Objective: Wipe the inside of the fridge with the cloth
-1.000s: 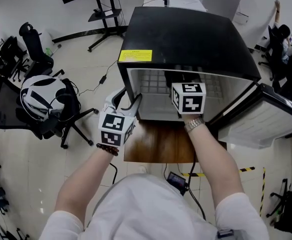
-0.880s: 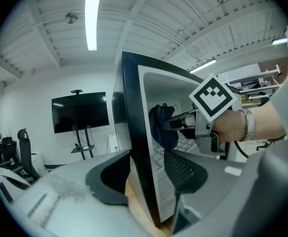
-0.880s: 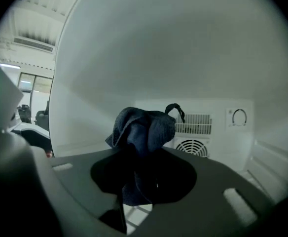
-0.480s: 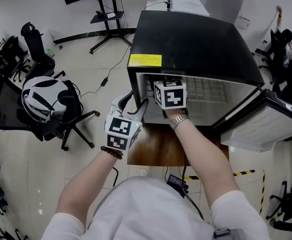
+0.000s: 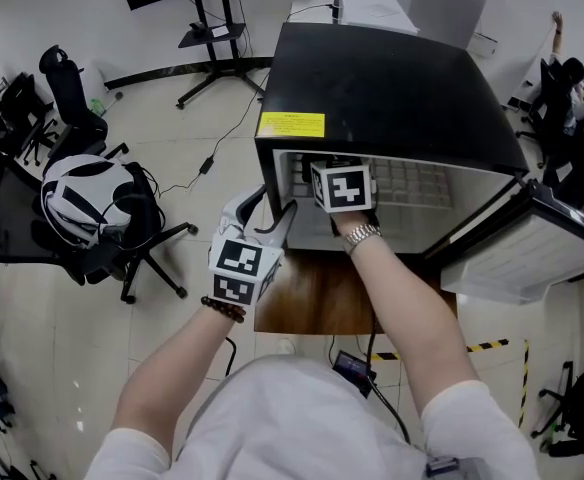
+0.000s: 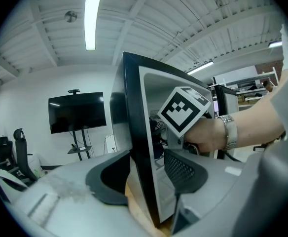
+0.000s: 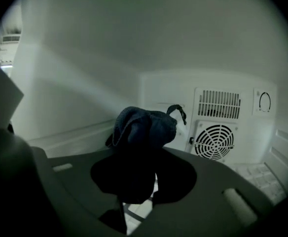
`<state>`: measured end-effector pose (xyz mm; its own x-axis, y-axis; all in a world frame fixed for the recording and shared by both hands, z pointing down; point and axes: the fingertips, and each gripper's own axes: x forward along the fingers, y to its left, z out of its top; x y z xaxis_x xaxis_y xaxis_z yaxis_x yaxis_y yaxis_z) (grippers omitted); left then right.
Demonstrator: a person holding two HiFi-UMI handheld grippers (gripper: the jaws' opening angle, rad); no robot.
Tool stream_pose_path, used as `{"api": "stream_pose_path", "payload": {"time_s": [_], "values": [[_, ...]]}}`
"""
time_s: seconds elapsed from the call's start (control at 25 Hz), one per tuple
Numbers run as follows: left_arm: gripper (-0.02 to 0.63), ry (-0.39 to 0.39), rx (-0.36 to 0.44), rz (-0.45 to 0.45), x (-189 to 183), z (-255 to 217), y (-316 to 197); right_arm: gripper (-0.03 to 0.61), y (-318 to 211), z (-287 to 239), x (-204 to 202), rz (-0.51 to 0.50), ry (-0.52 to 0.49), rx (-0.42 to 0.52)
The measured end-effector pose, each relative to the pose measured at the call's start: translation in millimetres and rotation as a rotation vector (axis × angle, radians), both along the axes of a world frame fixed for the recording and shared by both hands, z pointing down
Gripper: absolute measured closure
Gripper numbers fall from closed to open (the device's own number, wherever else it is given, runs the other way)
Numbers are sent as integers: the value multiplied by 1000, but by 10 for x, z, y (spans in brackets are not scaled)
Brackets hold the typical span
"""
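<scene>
While my left fingers [image 6: 183, 171] clamp the fridge's [image 5: 392, 78] left side wall [image 6: 136, 132], my right fingers [image 7: 176, 179] grip the dark blue cloth [image 7: 144, 125] inside the fridge, facing its round fan grille [image 7: 214, 141].

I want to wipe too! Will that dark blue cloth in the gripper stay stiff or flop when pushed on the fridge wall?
Probably floppy: the bunched dark blue cloth slumps in soft folds from the right gripper, a thin loop sticking out. It looks light and should squash flat against the white fridge wall.
</scene>
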<state>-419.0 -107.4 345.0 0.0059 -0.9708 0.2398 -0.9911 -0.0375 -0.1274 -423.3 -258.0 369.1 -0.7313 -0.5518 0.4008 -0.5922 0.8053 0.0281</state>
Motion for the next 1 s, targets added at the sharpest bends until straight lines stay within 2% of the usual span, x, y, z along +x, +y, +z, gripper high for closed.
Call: {"api": "stream_pose_path", "payload": {"time_s": [0.24, 1.0], "values": [[402, 2, 0, -6, -16, 26, 6, 469, -166, 30, 269, 51, 18, -1], [402, 13, -2, -30, -25, 39, 2, 469, -840, 31, 1515, 264, 50, -9]]}}
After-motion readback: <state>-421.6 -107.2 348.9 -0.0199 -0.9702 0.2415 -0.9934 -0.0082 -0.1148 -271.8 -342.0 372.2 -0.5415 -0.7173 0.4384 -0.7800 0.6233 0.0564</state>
